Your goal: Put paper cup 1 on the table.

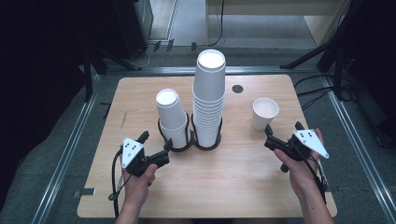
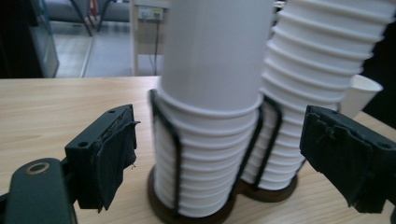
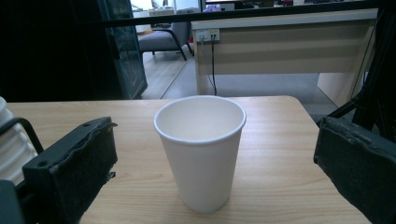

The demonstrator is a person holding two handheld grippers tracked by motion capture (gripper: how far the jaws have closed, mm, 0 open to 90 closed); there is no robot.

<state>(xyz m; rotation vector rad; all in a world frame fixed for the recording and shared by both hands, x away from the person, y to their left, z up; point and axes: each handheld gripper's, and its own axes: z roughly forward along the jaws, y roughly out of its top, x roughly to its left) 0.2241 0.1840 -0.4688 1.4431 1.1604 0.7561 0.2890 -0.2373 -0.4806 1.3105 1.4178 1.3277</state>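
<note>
While we look down from the high view, we list a wooden table bearing two stacks of upturned white paper cups in dark wire holders: a shorter stack and a taller stack touching beside it. A single upright cup stands well apart to their right.

The left gripper, jaws released and empty, points at the shorter stack. Its own view adds what the high view lacks: the wire uprights clasping the nested rims.

The right gripper, jaws spread and holding nothing, sits just short of the single cup. Its own view shows the cup's empty inside.
</note>
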